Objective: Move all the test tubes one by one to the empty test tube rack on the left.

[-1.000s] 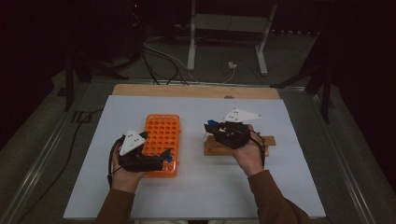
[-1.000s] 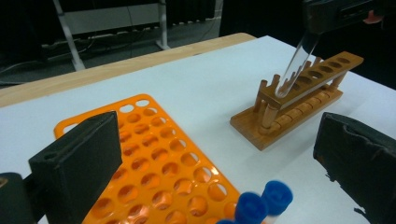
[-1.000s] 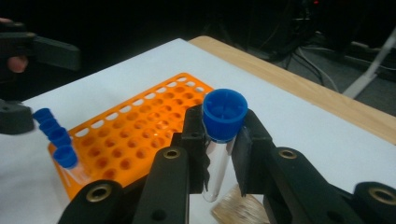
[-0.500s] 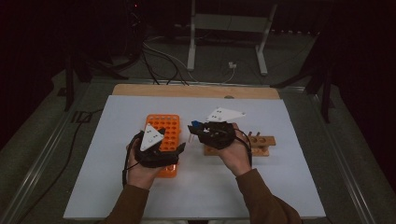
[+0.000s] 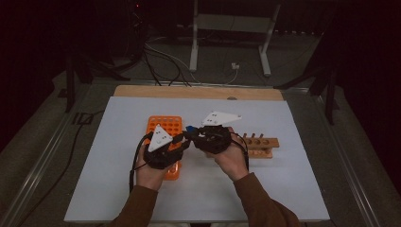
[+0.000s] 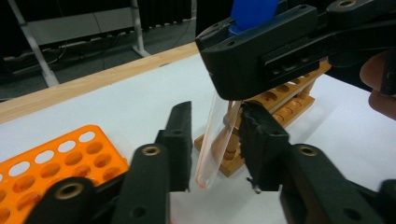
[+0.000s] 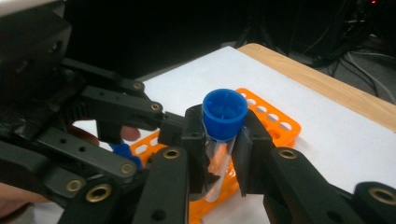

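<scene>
A clear test tube (image 6: 212, 140) with a blue cap (image 7: 225, 112) hangs upright in my right gripper (image 7: 222, 135), which is shut on it just below the cap. My left gripper (image 6: 215, 111) is open, one jaw on each side of the tube's lower half with a gap on both sides. In the high view the two grippers meet tip to tip over the white mat: left gripper (image 5: 178, 142), right gripper (image 5: 191, 135), the blue cap (image 5: 190, 128) between them. The orange rack (image 5: 165, 125) lies under the left gripper. The wooden rack (image 5: 260, 146) stands to the right.
The white mat (image 5: 293, 189) covers a wooden table (image 5: 198, 92). Beyond the far edge the floor holds cables (image 5: 161, 56) and a metal stand (image 5: 227, 23). Several empty holes show in the orange rack (image 6: 56, 158) and in the wooden rack (image 6: 285, 100).
The right gripper has carried the tube left from the wooden rack toward the orange rack. The left gripper has lifted, turned and come in so its open jaws flank the tube.
</scene>
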`<action>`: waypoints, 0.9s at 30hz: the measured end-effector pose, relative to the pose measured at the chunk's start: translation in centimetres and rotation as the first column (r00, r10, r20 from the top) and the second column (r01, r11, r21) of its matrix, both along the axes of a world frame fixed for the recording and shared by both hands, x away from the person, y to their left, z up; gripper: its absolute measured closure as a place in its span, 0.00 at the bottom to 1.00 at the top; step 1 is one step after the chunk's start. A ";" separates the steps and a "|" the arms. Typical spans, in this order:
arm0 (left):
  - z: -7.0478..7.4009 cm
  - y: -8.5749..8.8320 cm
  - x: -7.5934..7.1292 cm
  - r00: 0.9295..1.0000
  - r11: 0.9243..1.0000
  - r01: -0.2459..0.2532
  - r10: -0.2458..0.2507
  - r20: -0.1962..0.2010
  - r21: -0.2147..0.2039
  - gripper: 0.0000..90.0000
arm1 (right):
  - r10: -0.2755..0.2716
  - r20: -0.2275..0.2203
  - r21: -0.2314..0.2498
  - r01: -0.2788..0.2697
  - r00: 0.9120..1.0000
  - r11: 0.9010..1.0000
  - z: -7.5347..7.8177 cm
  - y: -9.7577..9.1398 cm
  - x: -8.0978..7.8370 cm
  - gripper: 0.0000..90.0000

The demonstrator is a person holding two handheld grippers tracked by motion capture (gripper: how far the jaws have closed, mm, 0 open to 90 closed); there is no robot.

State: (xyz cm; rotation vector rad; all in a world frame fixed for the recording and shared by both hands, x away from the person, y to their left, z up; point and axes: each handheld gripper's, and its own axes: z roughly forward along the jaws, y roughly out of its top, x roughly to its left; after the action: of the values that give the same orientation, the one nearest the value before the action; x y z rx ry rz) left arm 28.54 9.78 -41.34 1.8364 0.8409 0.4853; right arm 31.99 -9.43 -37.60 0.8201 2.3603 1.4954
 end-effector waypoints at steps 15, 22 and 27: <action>-0.1 -0.4 -0.1 1.000 1.000 0.022 -0.022 0.014 0.018 0.87 | 0.007 -0.015 0.008 -0.007 1.000 1.000 -0.2 0.1 0.0 0.85; 0.0 0.1 0.3 1.000 1.000 -0.010 0.010 0.005 0.008 0.87 | 0.012 -0.044 0.051 -0.010 0.999 0.999 -0.2 -0.8 0.4 0.56; 0.3 1.1 0.4 0.999 0.999 -0.043 0.043 0.007 -0.012 0.87 | -0.037 -0.041 0.056 0.039 0.998 0.998 -0.2 -2.0 0.6 0.36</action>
State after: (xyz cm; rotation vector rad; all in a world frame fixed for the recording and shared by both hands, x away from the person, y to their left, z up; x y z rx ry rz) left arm 28.98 10.88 -41.04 1.8082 0.8775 0.5131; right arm 32.58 -11.46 -37.80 0.9111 2.3268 1.5511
